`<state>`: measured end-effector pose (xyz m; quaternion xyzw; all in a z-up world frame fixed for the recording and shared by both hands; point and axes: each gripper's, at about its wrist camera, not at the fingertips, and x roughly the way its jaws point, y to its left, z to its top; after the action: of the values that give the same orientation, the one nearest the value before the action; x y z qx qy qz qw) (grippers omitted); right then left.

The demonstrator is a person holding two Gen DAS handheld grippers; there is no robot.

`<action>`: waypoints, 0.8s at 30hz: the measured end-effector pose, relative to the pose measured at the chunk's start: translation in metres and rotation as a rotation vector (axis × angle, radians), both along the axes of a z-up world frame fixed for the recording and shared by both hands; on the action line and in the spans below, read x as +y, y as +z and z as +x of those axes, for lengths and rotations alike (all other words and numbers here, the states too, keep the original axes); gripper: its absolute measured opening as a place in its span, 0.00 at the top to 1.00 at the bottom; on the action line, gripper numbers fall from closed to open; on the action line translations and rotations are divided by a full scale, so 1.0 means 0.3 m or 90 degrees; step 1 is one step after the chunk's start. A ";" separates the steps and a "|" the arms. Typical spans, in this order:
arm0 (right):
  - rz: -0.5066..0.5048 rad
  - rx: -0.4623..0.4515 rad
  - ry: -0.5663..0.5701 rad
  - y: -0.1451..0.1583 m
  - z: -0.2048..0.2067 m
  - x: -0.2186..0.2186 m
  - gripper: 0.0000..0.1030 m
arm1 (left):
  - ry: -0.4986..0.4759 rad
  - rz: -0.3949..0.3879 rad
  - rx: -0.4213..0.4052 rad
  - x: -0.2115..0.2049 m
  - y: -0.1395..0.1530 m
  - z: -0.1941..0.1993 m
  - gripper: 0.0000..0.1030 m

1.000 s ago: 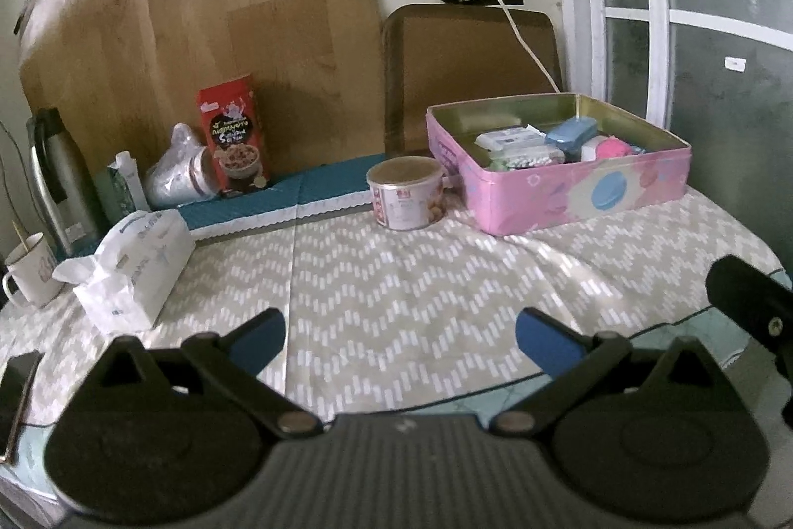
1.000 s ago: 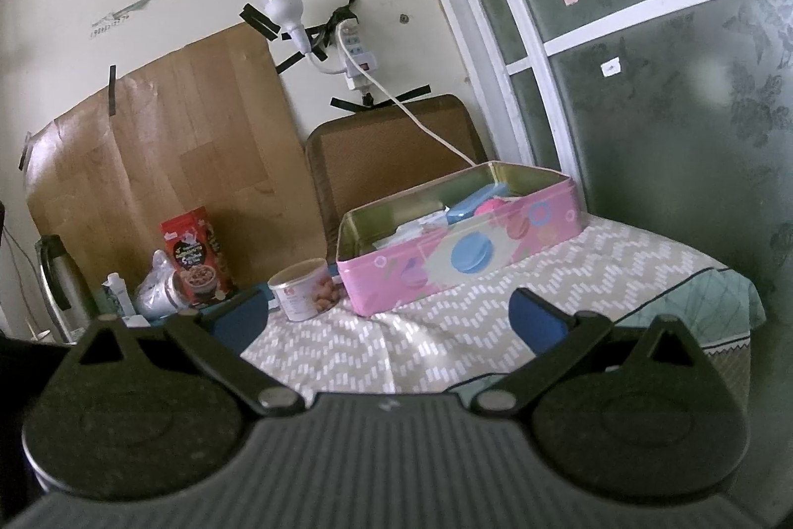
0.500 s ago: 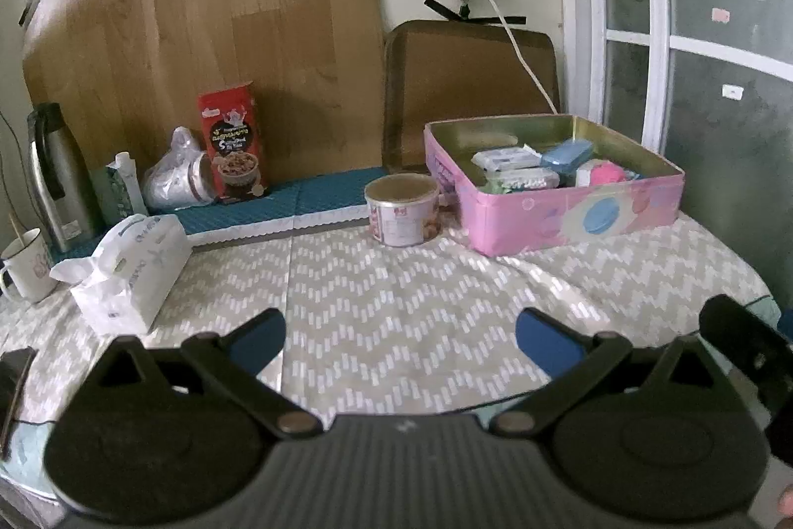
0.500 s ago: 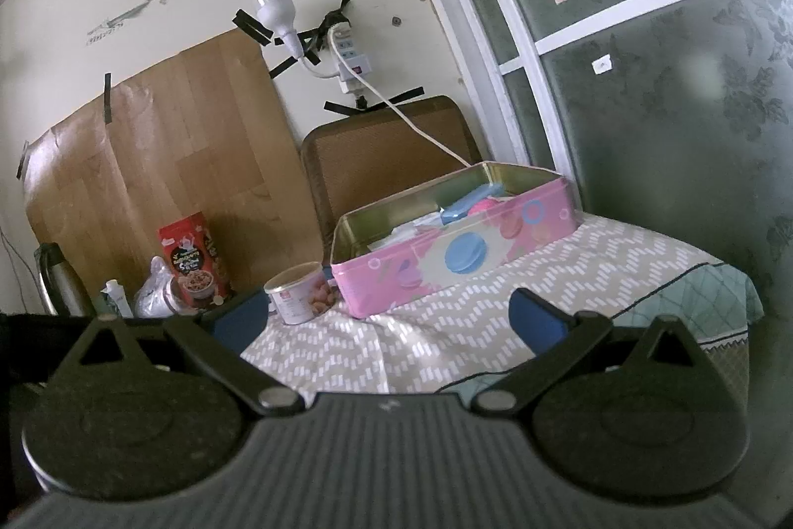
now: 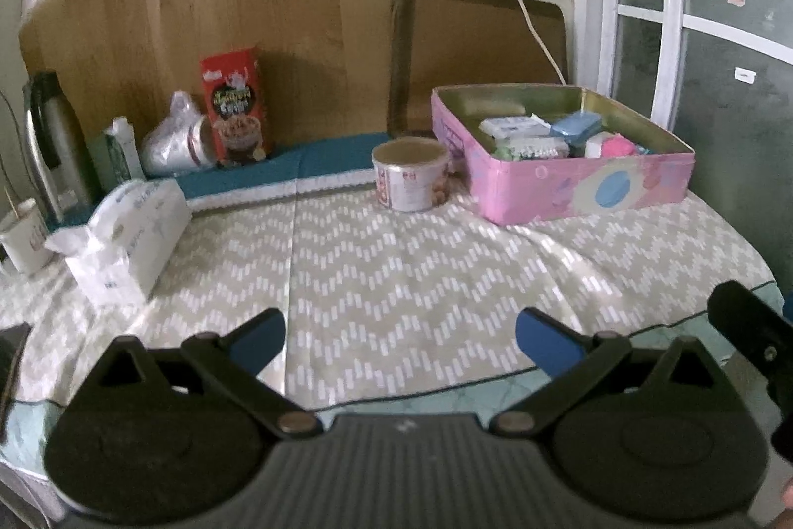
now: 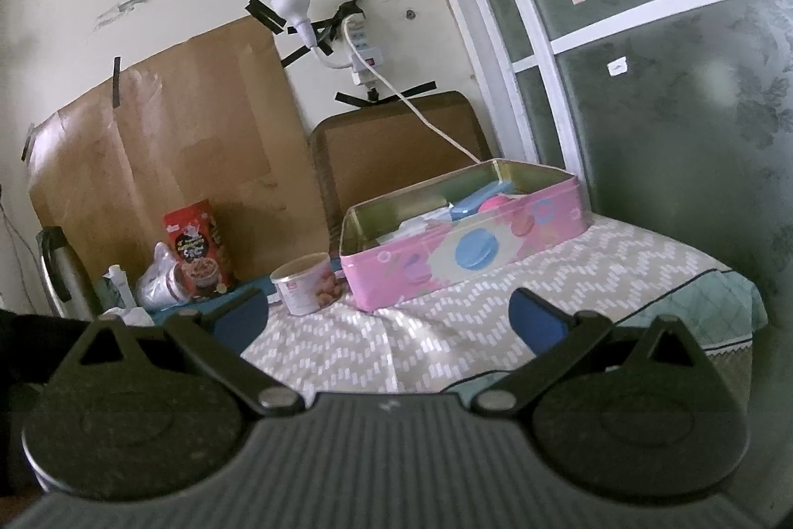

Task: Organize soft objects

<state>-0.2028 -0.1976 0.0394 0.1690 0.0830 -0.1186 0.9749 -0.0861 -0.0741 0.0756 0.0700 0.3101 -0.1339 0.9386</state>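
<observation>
A pink tin box (image 5: 585,187) (image 6: 461,251) stands at the far right of the table, holding several small soft packs, among them a blue one (image 5: 575,127) and a pink one (image 5: 617,145). A white tissue pack (image 5: 129,241) lies on the left of the table. My left gripper (image 5: 399,338) hangs open over the table's near edge, nothing between its blue fingertips. My right gripper (image 6: 389,321) is open too, well short of the tin, and part of it shows at the right edge of the left wrist view.
A round snack tub (image 5: 410,174) sits just left of the tin. Along the back stand a red carton (image 5: 235,107), a plastic bag (image 5: 173,140), a steel flask (image 5: 49,147) and a white mug (image 5: 25,234). A zigzag cloth (image 5: 396,271) covers the table.
Both grippers have drifted slightly; the left view first pulled back and rose, then tipped down and closer to the table. Nothing on the table has moved.
</observation>
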 end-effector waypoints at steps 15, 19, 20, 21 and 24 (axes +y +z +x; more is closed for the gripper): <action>-0.003 -0.001 0.006 0.001 -0.001 0.005 0.00 | -0.015 0.017 0.004 -0.011 -0.014 -0.005 0.00; -0.006 -0.004 0.006 0.001 -0.002 0.007 0.00 | -0.017 0.017 0.006 -0.011 -0.018 -0.004 0.00; -0.006 -0.005 0.006 0.001 -0.002 0.008 0.00 | -0.017 0.019 0.006 -0.012 -0.018 -0.004 0.00; -0.006 -0.005 0.005 0.002 -0.002 0.007 0.00 | -0.018 0.019 0.006 -0.012 -0.019 -0.004 0.00; -0.005 -0.005 0.004 0.001 -0.002 0.006 0.00 | -0.021 0.021 0.004 -0.014 -0.019 -0.008 0.00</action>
<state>-0.2034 -0.1959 0.0398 0.1654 0.0790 -0.1149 0.9763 -0.0884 -0.0782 0.0699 0.0903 0.3139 -0.1445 0.9341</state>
